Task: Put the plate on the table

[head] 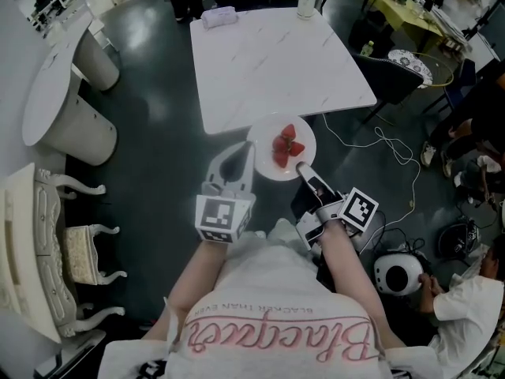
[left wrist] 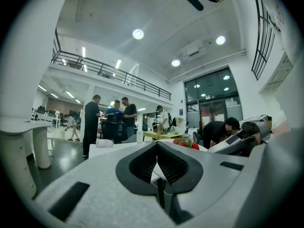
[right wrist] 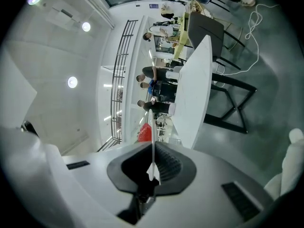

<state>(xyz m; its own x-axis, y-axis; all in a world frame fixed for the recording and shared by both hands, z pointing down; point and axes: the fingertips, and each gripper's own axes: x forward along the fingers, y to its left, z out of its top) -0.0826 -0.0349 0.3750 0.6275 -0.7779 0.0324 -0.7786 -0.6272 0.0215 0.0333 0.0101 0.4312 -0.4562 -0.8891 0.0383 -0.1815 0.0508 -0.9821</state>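
Note:
A white plate (head: pixel 267 163) carrying strawberries (head: pixel 286 145) hangs at the near edge of the white marble table (head: pixel 260 61), partly over it. My left gripper (head: pixel 249 150) is shut on the plate's left rim, and my right gripper (head: pixel 301 167) is shut on its near right rim. In the left gripper view the rim (left wrist: pixel 156 171) runs edge-on between the jaws, with the strawberries (left wrist: pixel 186 143) beyond. The right gripper view shows the plate (right wrist: pixel 151 141) as a thin line in the jaws, strawberries (right wrist: pixel 144 133) to its left and the table (right wrist: pixel 194 94) to its right.
A white cup (head: pixel 307 1) and a folded white cloth (head: pixel 218 16) sit at the table's far edge. A black chair (head: pixel 392 76) stands to the right, with white cables (head: pixel 390 150) on the floor. Round white tables (head: pixel 55 93) and an ornate chair (head: pixel 47 243) stand at left.

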